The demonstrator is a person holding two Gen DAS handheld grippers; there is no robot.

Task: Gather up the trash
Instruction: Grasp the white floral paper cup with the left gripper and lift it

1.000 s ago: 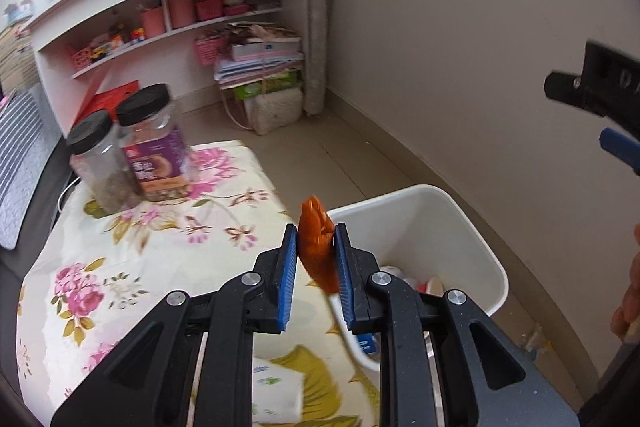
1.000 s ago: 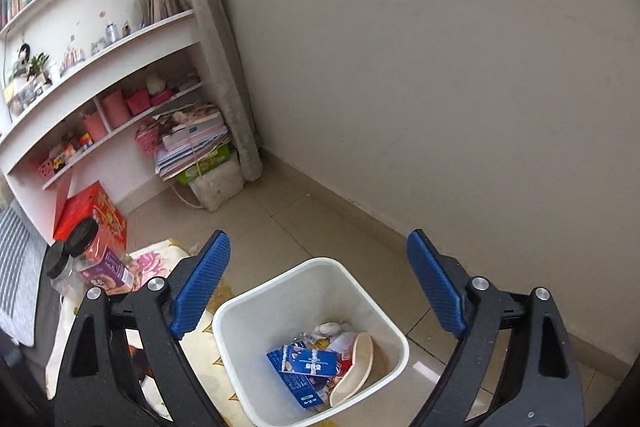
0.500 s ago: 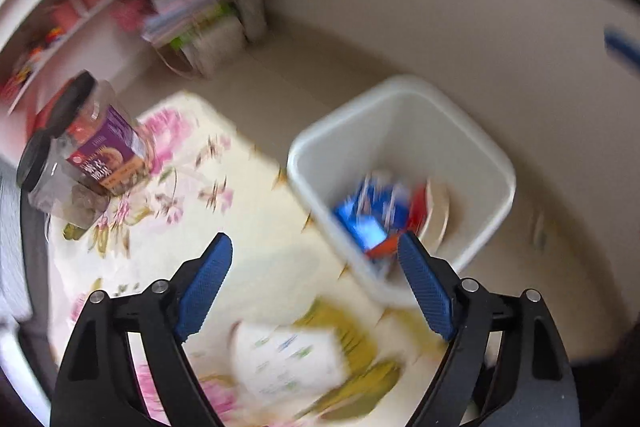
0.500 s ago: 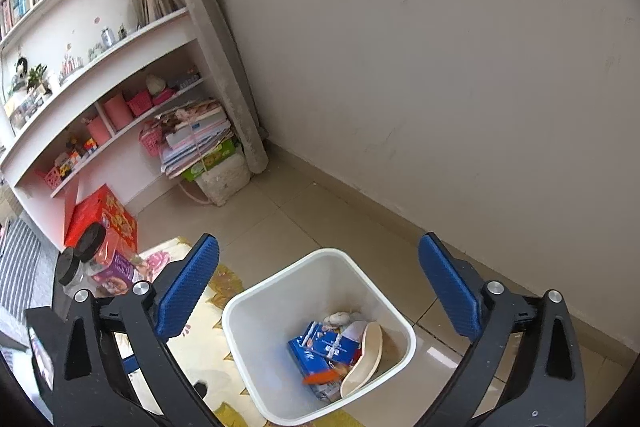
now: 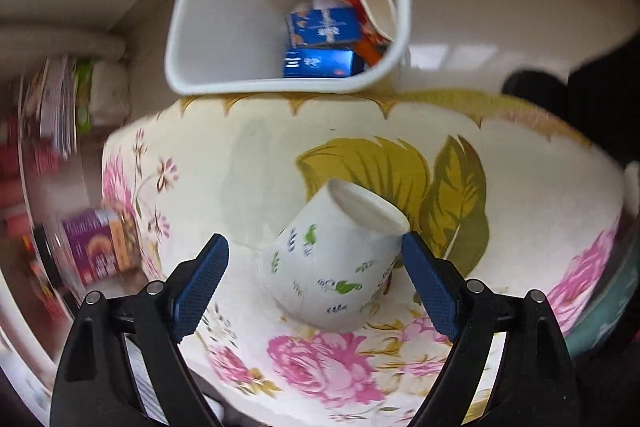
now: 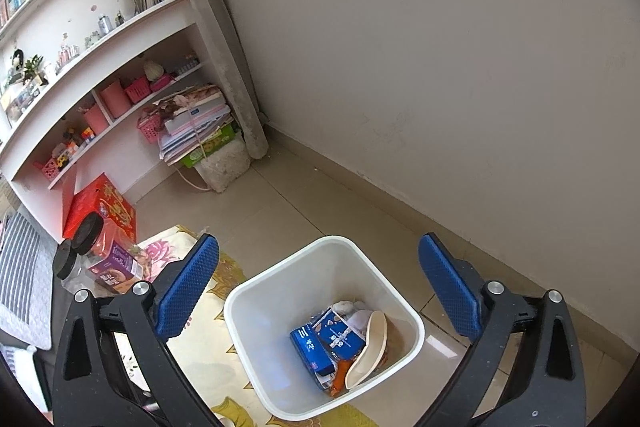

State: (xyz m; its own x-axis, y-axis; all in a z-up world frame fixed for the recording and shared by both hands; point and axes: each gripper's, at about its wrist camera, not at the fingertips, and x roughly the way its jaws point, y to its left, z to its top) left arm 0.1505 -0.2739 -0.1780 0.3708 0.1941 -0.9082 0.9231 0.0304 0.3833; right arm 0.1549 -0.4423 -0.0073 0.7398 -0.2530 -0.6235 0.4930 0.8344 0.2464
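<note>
A white paper cup [image 5: 334,261] with small leaf prints lies on its side on the floral tablecloth [image 5: 256,155]. My left gripper [image 5: 314,285] is open, low over the table, with the cup between its blue pads. A white trash bin [image 5: 200,27] stands on the floor beyond the table edge, holding blue cartons [image 5: 320,45], an orange wrapper [image 5: 368,51] and a paper bowl. My right gripper [image 6: 318,291] is open and empty, held above the bin [image 6: 256,367]; the orange wrapper [image 6: 340,375] lies inside.
Two black-lidded jars [image 6: 100,251] stand at the table's far left corner. White shelves [image 6: 104,43] with pink baskets, a stack of books [image 6: 196,123] and a red box [image 6: 100,207] are behind. A plain wall runs on the right.
My left gripper opened and dropped the orange wrapper into the bin, then swung down over the table to straddle the paper cup. My right gripper stayed open above the bin.
</note>
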